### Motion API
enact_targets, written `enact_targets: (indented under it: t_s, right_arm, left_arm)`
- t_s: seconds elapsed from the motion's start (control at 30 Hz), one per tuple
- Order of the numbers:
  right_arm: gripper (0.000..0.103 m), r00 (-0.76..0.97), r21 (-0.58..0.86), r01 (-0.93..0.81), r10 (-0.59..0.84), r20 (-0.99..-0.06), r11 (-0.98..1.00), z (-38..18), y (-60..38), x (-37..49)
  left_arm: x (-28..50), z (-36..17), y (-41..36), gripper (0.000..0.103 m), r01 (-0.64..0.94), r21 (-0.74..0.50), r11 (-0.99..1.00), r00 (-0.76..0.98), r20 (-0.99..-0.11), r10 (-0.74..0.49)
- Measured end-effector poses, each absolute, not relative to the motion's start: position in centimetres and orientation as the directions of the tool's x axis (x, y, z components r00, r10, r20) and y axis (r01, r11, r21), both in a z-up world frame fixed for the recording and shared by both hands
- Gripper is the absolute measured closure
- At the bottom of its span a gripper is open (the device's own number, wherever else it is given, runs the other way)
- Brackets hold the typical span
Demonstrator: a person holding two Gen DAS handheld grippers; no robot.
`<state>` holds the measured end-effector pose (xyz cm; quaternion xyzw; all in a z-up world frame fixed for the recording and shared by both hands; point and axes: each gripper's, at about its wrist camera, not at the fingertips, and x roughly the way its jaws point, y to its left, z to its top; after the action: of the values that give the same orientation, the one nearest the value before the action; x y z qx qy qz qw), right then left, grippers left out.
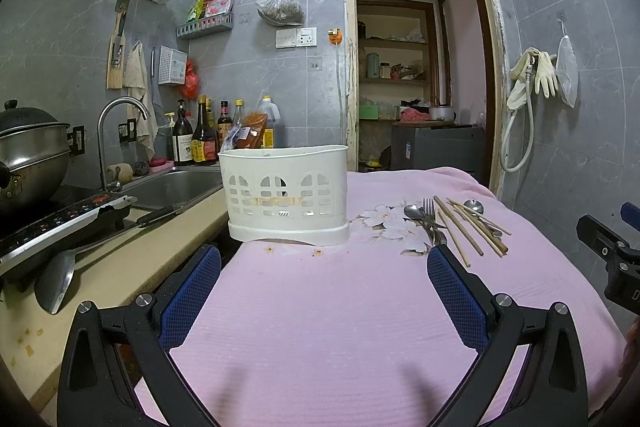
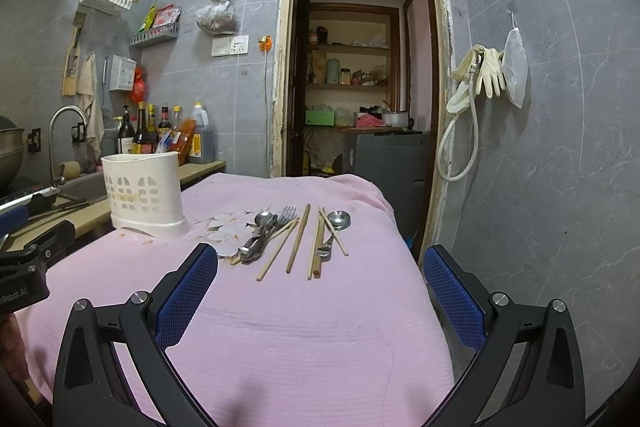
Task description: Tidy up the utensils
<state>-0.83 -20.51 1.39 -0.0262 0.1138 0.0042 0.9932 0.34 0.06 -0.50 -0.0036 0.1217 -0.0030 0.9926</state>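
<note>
A kitchen with grey marble-look tiled walls [image 1: 260, 75]. An open doorway [image 2: 360, 59] with a worn, pale frame leads to a dim room with wooden shelves [image 2: 348, 67]. At left, a beige counter [image 1: 120, 267] holds a steel sink [image 1: 176, 187] with a curved tap [image 1: 116, 123]. Rubber gloves [image 2: 490, 71] and a hose, possibly a sprayer, hang on the right wall. Lighting is cool and even.

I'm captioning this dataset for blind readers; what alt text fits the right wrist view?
The open right gripper hovers over a pink cloth where chopsticks, a fork and spoons lie loose. A white slotted utensil holder stands upright at the cloth's far left, beside a kitchen sink.
</note>
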Motion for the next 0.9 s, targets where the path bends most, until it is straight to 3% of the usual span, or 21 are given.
enact_targets:
  t_s: [0.9]
  right_arm:
    - [0.000,0.972,-0.052,-0.015,0.002,-0.234,0.999,1.22,-20.08,-0.94]
  left_arm:
    - [0.21,-0.55,0.20,0.002,0.013,0.002,1.000,0.969,-0.249,-0.012]
